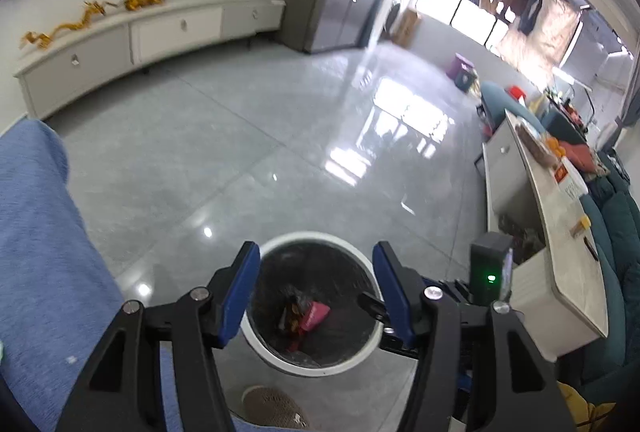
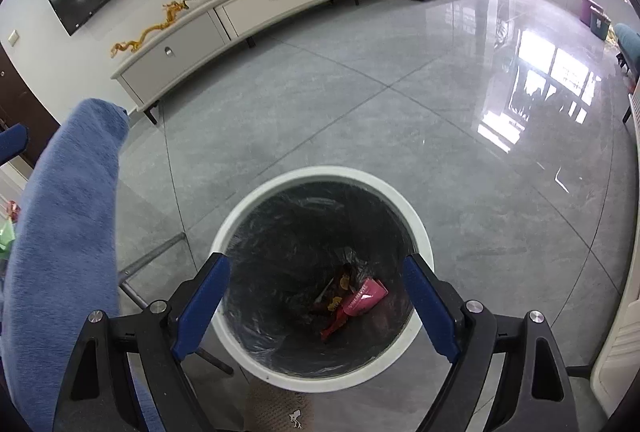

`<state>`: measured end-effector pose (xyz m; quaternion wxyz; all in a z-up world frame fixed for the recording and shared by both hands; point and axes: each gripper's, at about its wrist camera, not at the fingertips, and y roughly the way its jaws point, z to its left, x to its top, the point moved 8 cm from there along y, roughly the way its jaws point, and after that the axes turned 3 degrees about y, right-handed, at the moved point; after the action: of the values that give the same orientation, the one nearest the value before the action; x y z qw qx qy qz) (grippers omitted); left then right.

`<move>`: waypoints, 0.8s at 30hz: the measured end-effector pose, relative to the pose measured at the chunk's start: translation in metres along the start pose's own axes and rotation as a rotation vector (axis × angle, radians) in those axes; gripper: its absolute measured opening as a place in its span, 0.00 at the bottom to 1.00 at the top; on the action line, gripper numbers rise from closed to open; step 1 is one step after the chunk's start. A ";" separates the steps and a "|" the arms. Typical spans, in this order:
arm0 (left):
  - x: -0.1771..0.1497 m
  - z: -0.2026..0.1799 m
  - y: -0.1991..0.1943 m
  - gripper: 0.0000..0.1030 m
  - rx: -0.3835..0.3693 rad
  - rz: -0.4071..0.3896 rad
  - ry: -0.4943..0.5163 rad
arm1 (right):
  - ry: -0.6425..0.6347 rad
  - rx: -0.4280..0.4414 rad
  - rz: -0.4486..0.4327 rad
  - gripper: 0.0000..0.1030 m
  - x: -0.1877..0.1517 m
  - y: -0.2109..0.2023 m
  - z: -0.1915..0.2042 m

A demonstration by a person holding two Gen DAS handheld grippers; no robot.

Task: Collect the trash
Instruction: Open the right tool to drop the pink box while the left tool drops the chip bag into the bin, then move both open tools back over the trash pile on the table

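On the grey tiled floor (image 2: 360, 92) stands a white-rimmed trash bin (image 2: 416, 228) lined with a black bag; a pink wrapper (image 2: 366, 296) and red and orange wrappers (image 2: 334, 320) lie at its bottom. Above the bin, the right tool (image 2: 320, 308) hangs with its blue-padded jaws spread wide, holding nothing. The left tool (image 1: 316, 292) is likewise wide open and empty over the same bin (image 1: 320, 237). A blue fabric seat (image 2: 64, 232) sits just beside the bin.

Your left gripper's fingers (image 1: 394, 292) hide both sides of the trash bin's rim (image 1: 320, 236); the wrappers (image 1: 306, 316) inside blur together.
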<state>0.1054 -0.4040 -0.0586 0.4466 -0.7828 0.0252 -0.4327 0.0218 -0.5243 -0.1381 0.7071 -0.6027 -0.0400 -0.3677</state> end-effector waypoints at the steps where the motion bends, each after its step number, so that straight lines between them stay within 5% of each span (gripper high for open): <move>1: 0.000 0.003 -0.011 0.55 0.014 -0.025 -0.002 | -0.004 0.004 -0.016 0.85 0.003 -0.009 0.004; 12: -0.022 0.030 -0.123 0.55 0.095 -0.141 -0.010 | -0.070 0.058 -0.206 0.85 0.031 -0.117 0.066; 24: -0.094 0.148 -0.267 0.55 0.280 -0.281 -0.175 | -0.200 0.132 -0.353 0.85 0.035 -0.203 0.164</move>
<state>0.0574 -0.1039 0.0389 0.4868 -0.7436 -0.1832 -0.4202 -0.0046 -0.3970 0.0904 0.6621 -0.5722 -0.2387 -0.4209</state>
